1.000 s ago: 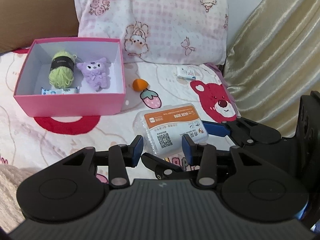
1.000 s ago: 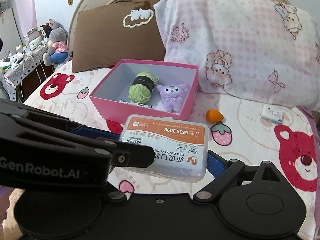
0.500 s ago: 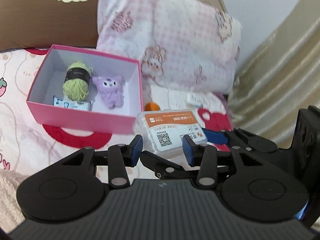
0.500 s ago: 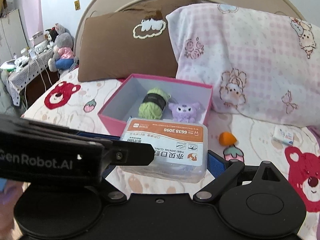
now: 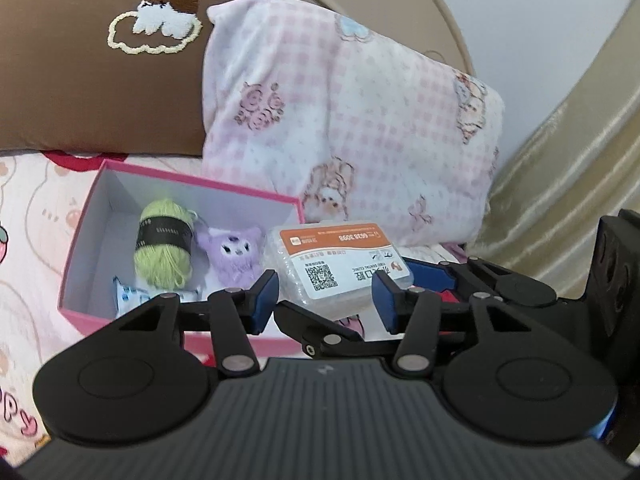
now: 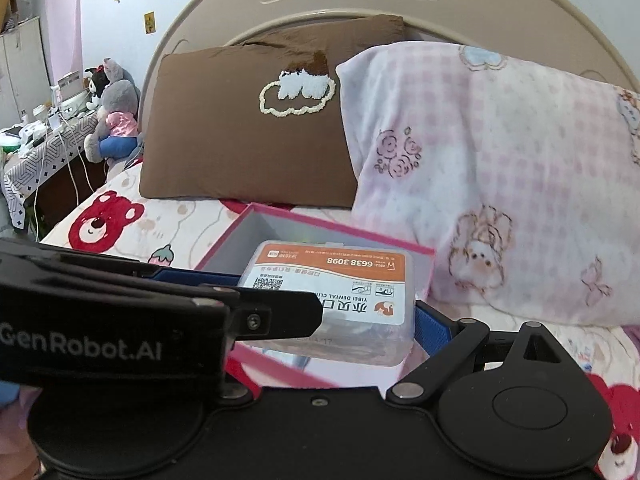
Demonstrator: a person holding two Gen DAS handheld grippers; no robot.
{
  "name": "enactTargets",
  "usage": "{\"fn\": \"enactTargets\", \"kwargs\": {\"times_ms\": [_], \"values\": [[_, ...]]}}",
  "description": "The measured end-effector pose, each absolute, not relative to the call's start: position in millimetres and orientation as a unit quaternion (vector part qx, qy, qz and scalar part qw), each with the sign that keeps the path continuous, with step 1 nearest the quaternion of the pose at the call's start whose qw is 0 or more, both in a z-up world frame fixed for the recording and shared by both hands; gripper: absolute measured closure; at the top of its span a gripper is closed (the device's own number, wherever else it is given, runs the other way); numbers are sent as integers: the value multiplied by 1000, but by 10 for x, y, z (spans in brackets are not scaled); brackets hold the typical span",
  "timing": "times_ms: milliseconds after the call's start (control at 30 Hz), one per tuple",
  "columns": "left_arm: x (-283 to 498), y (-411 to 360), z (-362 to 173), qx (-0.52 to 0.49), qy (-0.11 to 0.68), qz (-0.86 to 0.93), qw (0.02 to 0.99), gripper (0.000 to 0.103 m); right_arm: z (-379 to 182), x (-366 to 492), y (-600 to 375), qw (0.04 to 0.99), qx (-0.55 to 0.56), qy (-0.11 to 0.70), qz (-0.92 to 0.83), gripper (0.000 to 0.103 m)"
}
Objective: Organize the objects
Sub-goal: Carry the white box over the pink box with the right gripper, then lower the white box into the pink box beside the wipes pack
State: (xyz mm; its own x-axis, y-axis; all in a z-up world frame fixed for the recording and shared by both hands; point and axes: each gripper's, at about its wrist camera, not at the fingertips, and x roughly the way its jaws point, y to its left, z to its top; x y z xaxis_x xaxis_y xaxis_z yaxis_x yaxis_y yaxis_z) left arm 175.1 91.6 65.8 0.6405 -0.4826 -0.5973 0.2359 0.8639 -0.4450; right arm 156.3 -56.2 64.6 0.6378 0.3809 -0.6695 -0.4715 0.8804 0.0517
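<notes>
the bed sheet is soft cloth printed with red bears and strawberries. at the far side lean two pillows: a brown pillow with a stitched white cloud, and at its right a fluffy pink checked pillow.

near them stands a pink box of cardboard, rectangular, with pale inner walls. inside lie a round green yarn ball with a black band, a plush purple toy at its right, and a small white-blue packet at the near wall.

the right gripper has its blue pads pressed on the two ends of a clear plastic case, flat, with rounded corners and an orange and white label. the case hangs over the right near part of the box.

the left gripper has its jaws opening, partly spread. the case is seen between its fingers, but its pads do not press on the case.
</notes>
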Motion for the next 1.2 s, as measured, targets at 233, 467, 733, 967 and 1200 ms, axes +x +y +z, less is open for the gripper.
{"fn": "enactTargets", "kwargs": {"times_ms": [233, 467, 733, 967, 1200], "values": [[2132, 1143, 342, -193, 394, -188, 879, 54, 369, 1954, -357, 888, -66, 381, 248, 7], [2386, 1296, -94, -219, 434, -183, 854, 54, -70, 2165, -304, 871, -50, 405, 274, 7], [2597, 1295, -419, -223, 458, -177, 842, 54, -399, 2419, -376, 851, -16, 437, 291, 7], [2714, 1388, -657, -231, 478, -152, 834, 53, -599, 2505, -328, 832, -3, 456, 317, 7], [2777, 1429, -813, -239, 493, -146, 824, 54, -770, 2585, -313, 824, 5, 467, 320, 10]]}}
